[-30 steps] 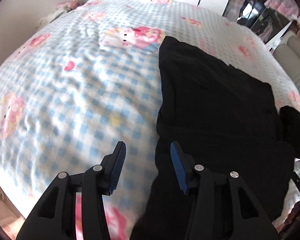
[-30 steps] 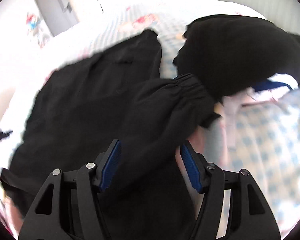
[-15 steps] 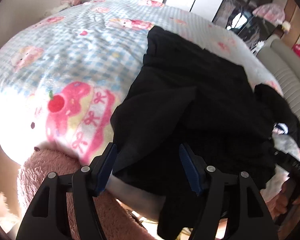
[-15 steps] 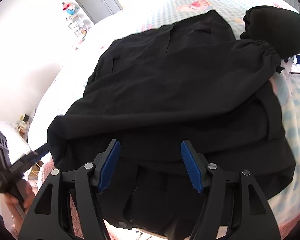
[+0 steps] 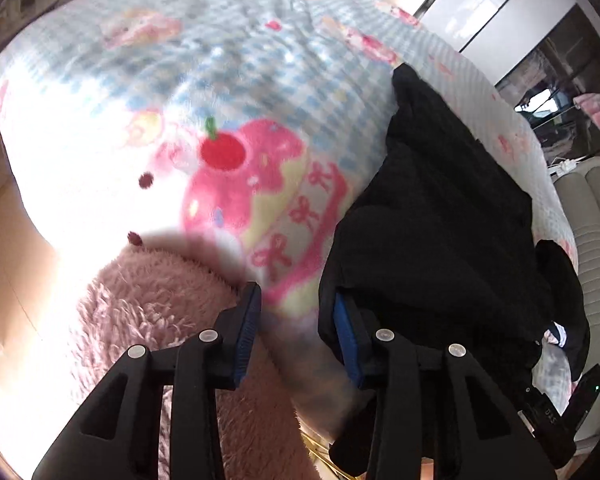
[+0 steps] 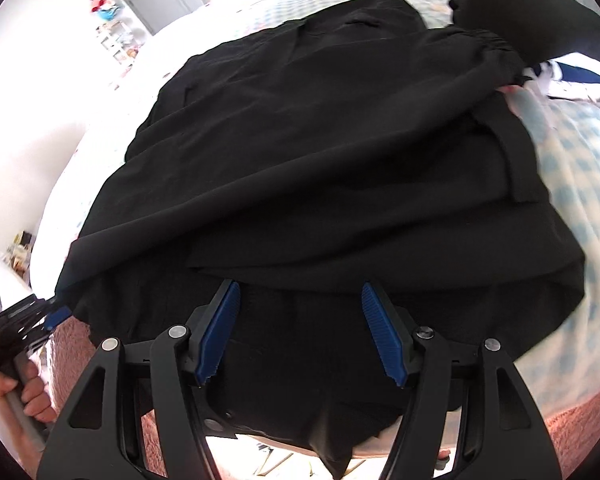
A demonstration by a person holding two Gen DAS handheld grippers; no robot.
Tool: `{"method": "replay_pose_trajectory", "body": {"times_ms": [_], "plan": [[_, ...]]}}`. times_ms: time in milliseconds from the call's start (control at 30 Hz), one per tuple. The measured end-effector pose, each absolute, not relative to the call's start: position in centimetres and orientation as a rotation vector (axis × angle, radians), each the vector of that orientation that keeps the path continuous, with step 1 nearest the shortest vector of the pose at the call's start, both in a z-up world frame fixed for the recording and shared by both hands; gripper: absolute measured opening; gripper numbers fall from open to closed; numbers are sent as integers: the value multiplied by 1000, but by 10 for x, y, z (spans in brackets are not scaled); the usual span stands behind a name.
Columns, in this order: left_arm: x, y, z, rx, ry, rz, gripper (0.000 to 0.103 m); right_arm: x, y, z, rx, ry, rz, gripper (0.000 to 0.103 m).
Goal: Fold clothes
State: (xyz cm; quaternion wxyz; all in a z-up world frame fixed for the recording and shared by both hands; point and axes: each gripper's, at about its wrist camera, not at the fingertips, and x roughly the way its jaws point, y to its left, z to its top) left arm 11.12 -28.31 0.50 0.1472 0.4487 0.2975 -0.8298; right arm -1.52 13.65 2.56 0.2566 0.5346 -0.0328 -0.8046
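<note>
The black garment (image 6: 320, 152) lies spread across the checked blanket (image 5: 228, 80) on the bed, with a sleeve folded in across its body and the gathered cuff (image 6: 496, 52) resting near the far right edge at about 1 o'clock in the right wrist view; the near hem hangs over the bed's edge at 6 o'clock. The right gripper (image 6: 300, 328) stands with its blue pads spread wide, nothing between them, and the lapped fabric edge lies just beyond the fingertips at 12 o'clock. The left gripper (image 5: 296, 328) also stands parted; its right pad (image 5: 346, 340) touches or sits just under the garment's near-left corner at about 1 o'clock, while its left pad sits over the pink fluffy cover (image 5: 152, 320), and no cloth is pinched. A second dark bundle (image 6: 532, 12) lies apart at the far right. My judgement: the scene fits either a hem fold about to be taken or a side fold just laid and released, and the pictures do not settle which. Whichever applies, you should take both near corners level and at the same depth, seize every layer and not the top flap alone, keep the folded sleeve flat and undisturbed, and carry the edge evenly so the crease runs straight across
</note>
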Motion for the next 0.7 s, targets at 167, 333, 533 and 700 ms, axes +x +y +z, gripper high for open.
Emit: {"method": "replay_pose_trajectory", "body": {"times_ms": [167, 333, 533, 700], "plan": [[84, -275, 38, 1187, 800, -2586, 46, -32, 139, 55, 1359, -113, -2253, 66], [52, -265, 1, 1372, 847, -2505, 46, -45, 108, 56, 1337, -35, -2249, 66], [89, -279, -36, 1509, 725, -2311, 40, -48, 85, 30, 1415, 78, -2229, 66], [95, -287, -9, 1369, 789, -2463, 45, -42, 93, 34, 1417, 62, -2238, 66]]}}
